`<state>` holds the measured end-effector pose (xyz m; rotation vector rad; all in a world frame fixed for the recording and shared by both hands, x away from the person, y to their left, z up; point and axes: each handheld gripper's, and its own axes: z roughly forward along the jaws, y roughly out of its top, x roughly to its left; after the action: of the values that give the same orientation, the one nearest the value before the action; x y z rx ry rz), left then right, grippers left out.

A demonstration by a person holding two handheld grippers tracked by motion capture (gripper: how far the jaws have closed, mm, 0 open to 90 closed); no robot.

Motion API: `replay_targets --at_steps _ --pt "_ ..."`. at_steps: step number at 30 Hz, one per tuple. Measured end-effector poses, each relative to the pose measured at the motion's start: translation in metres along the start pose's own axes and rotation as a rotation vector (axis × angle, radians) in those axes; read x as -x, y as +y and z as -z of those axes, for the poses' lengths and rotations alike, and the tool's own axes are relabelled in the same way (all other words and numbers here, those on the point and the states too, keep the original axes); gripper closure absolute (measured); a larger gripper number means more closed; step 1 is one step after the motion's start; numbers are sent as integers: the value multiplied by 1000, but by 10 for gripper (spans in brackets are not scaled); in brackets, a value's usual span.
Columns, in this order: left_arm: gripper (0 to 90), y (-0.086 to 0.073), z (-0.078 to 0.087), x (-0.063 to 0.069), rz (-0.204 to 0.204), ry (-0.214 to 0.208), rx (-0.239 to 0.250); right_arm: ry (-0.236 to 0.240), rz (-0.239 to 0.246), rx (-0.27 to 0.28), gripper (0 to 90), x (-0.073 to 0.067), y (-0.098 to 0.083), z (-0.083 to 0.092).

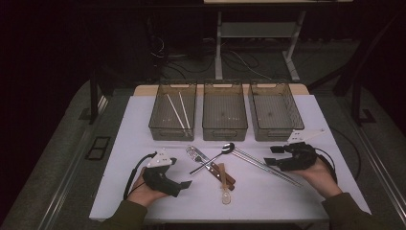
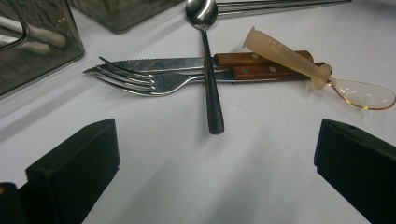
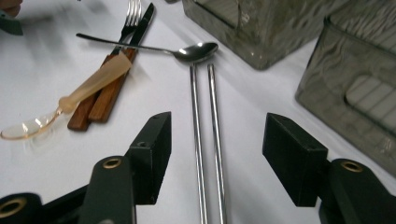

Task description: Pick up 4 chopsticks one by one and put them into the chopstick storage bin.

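A: How is the right tool (image 3: 217,158) set?
B: Its jaws are parted astride the metal chopsticks (image 3: 205,140), unclamped.
A: And the left tool (image 2: 215,172)?
B: Held apart, near the spoon (image 2: 208,70), whose handle is seen crossing fork (image 2: 140,81) and knife (image 2: 187,63).

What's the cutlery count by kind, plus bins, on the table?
Metal chopsticks: 2
White chopsticks: 2
Metal spoon: 1
Clear plastic spoon: 1
Fork: 1
Knife: 1
Bins: 3
Total: 11
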<state>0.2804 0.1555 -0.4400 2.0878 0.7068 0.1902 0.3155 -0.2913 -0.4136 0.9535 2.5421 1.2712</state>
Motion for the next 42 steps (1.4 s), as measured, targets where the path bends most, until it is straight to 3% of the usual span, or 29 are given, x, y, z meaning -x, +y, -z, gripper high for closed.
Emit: replay_targets --at_steps 6,11,21,32,36,42 --pt "0 0 0 0 -3 -1 1 4 2 -45 468 2 -6 -6" --pt "0 0 0 0 -4 -1 1 12 27 -75 578 1 -7 -12" --pt "0 1 0 0 -5 -2 0 34 26 -124 742 5 -10 -22" --pt "0 1 0 0 -5 -1 1 18 60 -175 810 7 -14 -34" --pt "0 0 0 0 -4 -2 1 -4 96 -176 837 4 -14 -35" --pt "0 0 -1 0 -5 -2 -1 -14 106 -173 850 3 -15 -35"
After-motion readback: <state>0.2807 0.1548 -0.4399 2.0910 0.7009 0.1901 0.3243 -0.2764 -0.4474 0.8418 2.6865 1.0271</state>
